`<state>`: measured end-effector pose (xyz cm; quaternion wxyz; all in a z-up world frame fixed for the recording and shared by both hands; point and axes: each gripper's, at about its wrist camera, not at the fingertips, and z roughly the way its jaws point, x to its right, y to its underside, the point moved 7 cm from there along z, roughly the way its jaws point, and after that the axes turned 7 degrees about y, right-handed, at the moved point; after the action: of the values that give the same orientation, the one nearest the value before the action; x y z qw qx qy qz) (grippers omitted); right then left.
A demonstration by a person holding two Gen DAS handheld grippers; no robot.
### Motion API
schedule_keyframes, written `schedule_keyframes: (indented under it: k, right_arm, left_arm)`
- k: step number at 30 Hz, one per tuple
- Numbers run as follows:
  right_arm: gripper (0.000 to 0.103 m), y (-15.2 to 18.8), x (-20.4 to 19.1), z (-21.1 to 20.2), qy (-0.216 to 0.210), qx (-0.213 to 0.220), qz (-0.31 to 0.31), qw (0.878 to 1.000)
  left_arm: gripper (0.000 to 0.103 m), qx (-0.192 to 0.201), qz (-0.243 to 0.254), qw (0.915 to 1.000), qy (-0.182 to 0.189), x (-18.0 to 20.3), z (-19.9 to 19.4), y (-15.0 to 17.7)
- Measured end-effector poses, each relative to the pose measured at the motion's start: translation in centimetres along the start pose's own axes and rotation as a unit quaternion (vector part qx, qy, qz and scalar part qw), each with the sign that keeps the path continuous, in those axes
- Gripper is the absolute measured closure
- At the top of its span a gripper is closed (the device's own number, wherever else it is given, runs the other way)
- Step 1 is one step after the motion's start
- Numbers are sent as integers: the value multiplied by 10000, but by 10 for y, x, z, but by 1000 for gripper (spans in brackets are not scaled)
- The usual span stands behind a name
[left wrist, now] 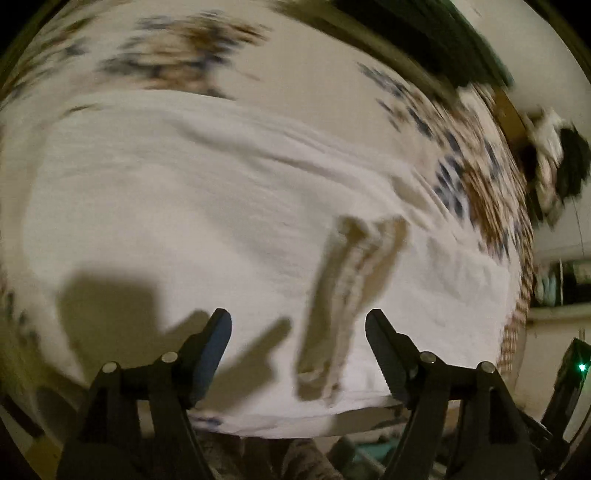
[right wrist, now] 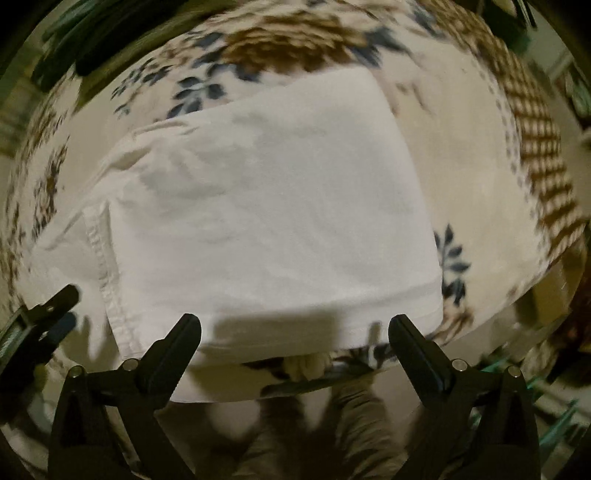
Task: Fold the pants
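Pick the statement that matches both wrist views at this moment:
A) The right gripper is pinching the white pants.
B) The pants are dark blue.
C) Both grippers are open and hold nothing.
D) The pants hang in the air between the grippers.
C: the left gripper and right gripper have their fingers spread wide, with the white pants lying flat on the patterned blanket.

A cream blanket (right wrist: 480, 192) with blue leaf sprigs and brown patches covers the surface, and a brown checked border runs along its right side. Past the far edge lies a dark green band (left wrist: 436, 33), blurred, with a pale wall behind. On the right, a shelf (left wrist: 561, 280) and a small green light (left wrist: 582, 367) glow in dim, warm lighting.
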<state>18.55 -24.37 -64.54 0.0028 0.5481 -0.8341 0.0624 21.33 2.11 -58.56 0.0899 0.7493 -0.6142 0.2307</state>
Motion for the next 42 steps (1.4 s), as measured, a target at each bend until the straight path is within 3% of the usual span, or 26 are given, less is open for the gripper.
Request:
schedule_keyframes:
  k: [3, 5, 7, 9, 12, 16, 20, 24, 26, 28, 32, 37, 42]
  right_arm:
    - [0, -11, -24, -17, 35, 230, -361, 9991]
    - [0, -16, -39, -23, -100, 233, -479, 9985]
    - [0, -19, -53, -25, -186, 183, -553, 9981]
    - [0, -21, -67, -24, -234, 126, -607, 9978]
    - [0, -16, -87, -22, -316, 18, -671, 9972]
    - [0, -9, -97, -16, -462, -165, -626, 9968]
    - [0, -5, -106, -13, -542, -209, -630, 9963]
    - [0, -3, -108, -13, -556, -221, -655, 9961]
    - [0, -3, -106, -14, -598, -205, -600, 9962]
    - [0, -3, -99, -15, -638, -176, -531, 9964]
    - [0, -4, -82, -13, -682, -182, -416, 9966]
    - [0, -7, -49, -13, -752, -91, -211, 9969]
    - [0, -12, -3, -12, -819, -85, 94, 9966]
  left_arm:
    - [29, 653, -728, 9952, -65, -44, -36, 1]
    - [29, 952, -1331, 9865, 37, -78, -54, 5]
    - [29, 1147, -2049, 9718, 224, -117, -63, 12]
    - [29, 1261, -2812, 9498, 536, -152, -59, 20]
    - [30, 1472, -3582, 9169, 961, -194, -47, 26]
    - [31, 1698, -3767, 9012, 1304, -214, -27, 14]
    - [31, 1884, -3474, 9065, 1488, -211, -29, -15]
    - [32, 2003, -3515, 9007, 1583, -215, -21, -27]
    - [62, 2090, -3395, 9033, 1586, -210, -21, -28]
    - [66, 2181, -3260, 9043, 1686, -206, -25, -29]
    - [70, 2381, -2736, 9195, 1518, -183, -51, -32]
    - [72, 2623, -1664, 9398, 1421, -105, -101, -41]
    - [73, 2515, -461, 9546, 1527, 10, -129, -30]
